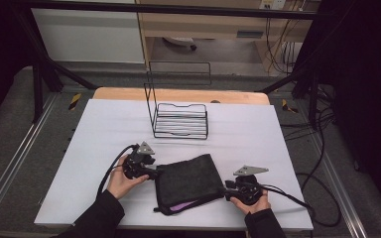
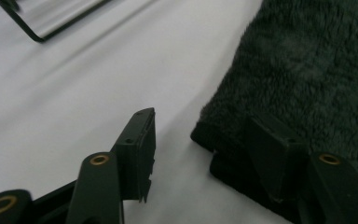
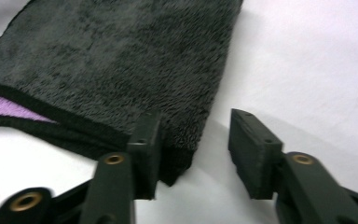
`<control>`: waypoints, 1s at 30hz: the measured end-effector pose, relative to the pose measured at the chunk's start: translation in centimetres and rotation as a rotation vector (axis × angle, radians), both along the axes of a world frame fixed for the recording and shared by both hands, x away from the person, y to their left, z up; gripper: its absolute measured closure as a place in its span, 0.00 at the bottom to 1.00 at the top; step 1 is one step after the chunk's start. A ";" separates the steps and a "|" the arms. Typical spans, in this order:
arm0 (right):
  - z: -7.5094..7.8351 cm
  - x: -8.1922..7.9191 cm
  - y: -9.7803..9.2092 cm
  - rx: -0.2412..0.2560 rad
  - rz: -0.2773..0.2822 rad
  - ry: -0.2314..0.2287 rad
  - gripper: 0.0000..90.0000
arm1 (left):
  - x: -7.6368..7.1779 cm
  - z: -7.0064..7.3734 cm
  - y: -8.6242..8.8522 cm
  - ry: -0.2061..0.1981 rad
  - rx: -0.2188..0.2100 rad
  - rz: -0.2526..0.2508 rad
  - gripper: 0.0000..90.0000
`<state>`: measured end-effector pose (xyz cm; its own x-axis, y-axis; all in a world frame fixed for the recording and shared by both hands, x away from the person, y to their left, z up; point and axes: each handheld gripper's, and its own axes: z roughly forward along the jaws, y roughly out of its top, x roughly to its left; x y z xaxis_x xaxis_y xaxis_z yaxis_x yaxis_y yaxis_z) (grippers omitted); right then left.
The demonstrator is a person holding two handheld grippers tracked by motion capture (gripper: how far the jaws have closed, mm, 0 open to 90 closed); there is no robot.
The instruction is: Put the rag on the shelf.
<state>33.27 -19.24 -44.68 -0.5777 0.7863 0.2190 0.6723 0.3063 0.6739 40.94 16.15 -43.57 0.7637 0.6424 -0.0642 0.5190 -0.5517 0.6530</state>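
A folded dark grey fleece towel point(image 1: 188, 181) lies on the white table point(image 1: 104, 129) near its front edge, with a purple inner layer point(image 1: 186, 204) peeking out along the front. My left gripper point(image 1: 154, 172) is at the towel's left corner. It is open: one jaw stands over bare table, the other over the towel's point(image 2: 298, 70) corner. My right gripper point(image 1: 226, 188) is at the towel's right front corner, also open. Its left jaw is at the towel's point(image 3: 121, 60) edge and its right jaw is over the table. The purple layer point(image 3: 9, 109) shows at left.
A black wire rack point(image 1: 181, 121) with a tall back frame stands behind the towel at mid table; its corner point(image 2: 32, 35) shows in the left gripper view. A wooden board point(image 1: 178, 94) lies beyond the table's far edge. Cables point(image 1: 317, 198) trail off to the right.
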 end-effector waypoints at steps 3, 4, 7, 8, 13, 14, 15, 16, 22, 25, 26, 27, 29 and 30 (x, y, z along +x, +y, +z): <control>-0.1 -0.2 0.2 0.016 -0.011 0.015 0.71 | -0.1 -0.3 0.3 0.026 -0.036 -0.004 0.59; -0.1 -0.2 0.2 0.018 -0.009 0.016 0.73 | 0.0 -0.4 0.3 0.034 -0.045 -0.008 0.61; -0.2 -0.3 0.3 0.038 -0.014 0.039 0.78 | -0.1 -0.5 0.2 0.051 -0.056 -0.018 0.68; -0.2 -0.3 0.3 0.045 -0.016 0.050 0.79 | -0.2 -0.5 0.1 0.047 -0.049 -0.020 0.70; -0.2 -0.1 0.4 0.063 -0.020 0.078 0.84 | -0.4 -0.4 -0.1 0.071 -0.058 -0.028 0.84; -0.2 -0.1 0.4 0.065 -0.018 0.079 0.85 | -0.4 -0.3 0.0 0.076 -0.056 -0.029 0.86; -0.2 0.0 0.4 0.068 -0.013 0.085 0.87 | -0.5 -0.3 0.0 0.076 -0.056 -0.027 0.88; -0.2 0.0 0.3 0.071 -0.012 0.086 0.89 | -0.6 -0.2 0.0 0.076 -0.055 -0.025 0.90; 0.4 1.3 0.2 0.072 0.015 0.092 0.93 | -1.4 0.5 0.5 0.090 -0.062 0.003 0.92; 1.2 2.3 0.4 0.047 0.031 0.052 0.93 | -2.3 0.7 1.0 0.087 -0.075 0.016 0.92; 1.5 2.7 0.5 0.043 0.034 0.044 0.93 | -2.6 0.7 1.2 0.089 -0.082 0.023 0.92; 1.8 3.5 0.8 0.020 0.043 0.023 0.93 | -3.0 0.8 1.3 0.089 -0.086 0.028 0.92; 2.1 4.5 1.3 -0.001 0.056 0.006 0.93 | -3.8 0.8 1.6 0.082 -0.095 0.042 0.92; 2.1 4.5 1.3 -0.001 0.056 0.006 0.93 | -4.3 0.9 1.7 0.080 -0.099 0.047 0.92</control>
<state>37.74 -17.95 -42.56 -0.6192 0.7531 0.2221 0.6585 0.3441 0.6693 36.60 17.86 -42.72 0.7227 0.6651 -0.1880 0.5952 -0.4606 0.6584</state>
